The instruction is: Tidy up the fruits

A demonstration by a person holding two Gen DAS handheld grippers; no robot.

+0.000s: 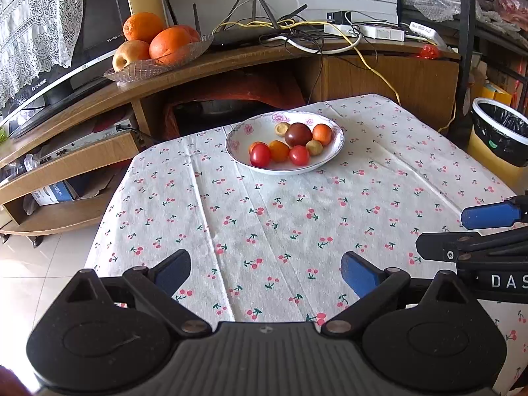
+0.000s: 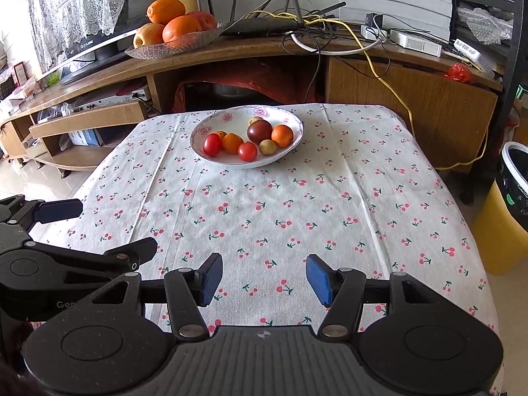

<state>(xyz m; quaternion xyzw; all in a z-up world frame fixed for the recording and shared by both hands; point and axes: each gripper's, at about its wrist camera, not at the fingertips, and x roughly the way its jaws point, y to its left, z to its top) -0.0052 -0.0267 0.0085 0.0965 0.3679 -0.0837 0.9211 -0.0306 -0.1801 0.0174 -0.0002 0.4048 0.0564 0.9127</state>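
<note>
A white flowered bowl stands at the far side of the cherry-print tablecloth. It holds several small fruits: red tomatoes, a dark plum, small oranges and pale round fruits. My left gripper is open and empty over the near edge of the table. My right gripper is open and empty beside it; it also shows at the right of the left wrist view.
A glass dish with big oranges and an apple sits on the wooden TV stand behind the table, with a router and cables. A yellow bin with a black liner stands right of the table.
</note>
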